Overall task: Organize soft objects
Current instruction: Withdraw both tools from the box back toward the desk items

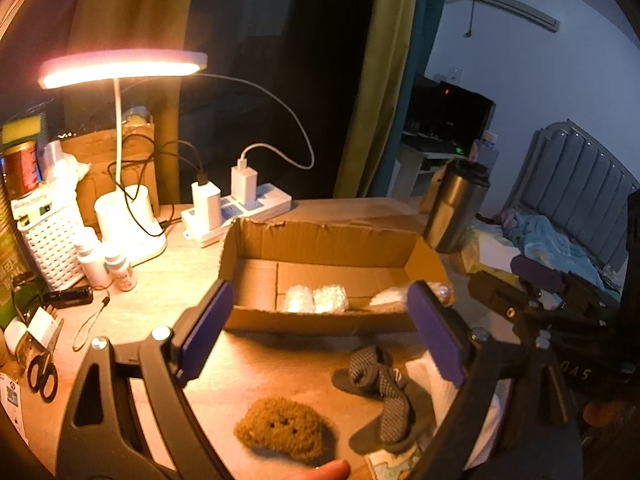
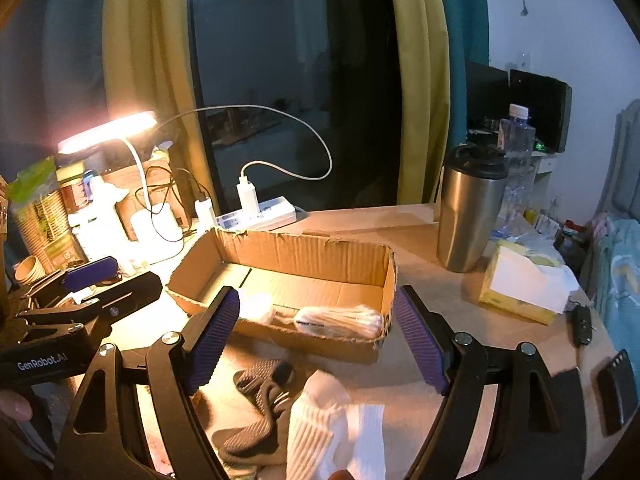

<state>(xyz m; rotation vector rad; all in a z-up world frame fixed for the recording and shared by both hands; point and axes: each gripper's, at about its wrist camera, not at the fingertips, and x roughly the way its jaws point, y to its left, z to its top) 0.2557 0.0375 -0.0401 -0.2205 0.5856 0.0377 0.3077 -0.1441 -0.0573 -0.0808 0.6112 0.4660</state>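
An open cardboard box (image 1: 320, 240) (image 2: 316, 258) stands on the desk and holds plastic-wrapped soft packets (image 1: 316, 299) (image 2: 340, 322). In front of it lie a brown fuzzy plush (image 1: 282, 432), a pair of dark grey socks (image 1: 380, 396) (image 2: 260, 408) and a white sock (image 2: 332, 428). My left gripper (image 1: 320, 328) is open and empty above the plush and the grey socks. My right gripper (image 2: 316, 336) is open and empty above the socks, and it shows at the right of the left wrist view (image 1: 532, 292).
A lit desk lamp (image 1: 120, 68), a power strip with chargers (image 1: 240, 208), a white basket (image 1: 52, 240), bottles and scissors (image 1: 42, 376) crowd the left. A steel tumbler (image 2: 468, 216), tissue box (image 2: 520, 284) and water bottle (image 2: 516, 136) stand right.
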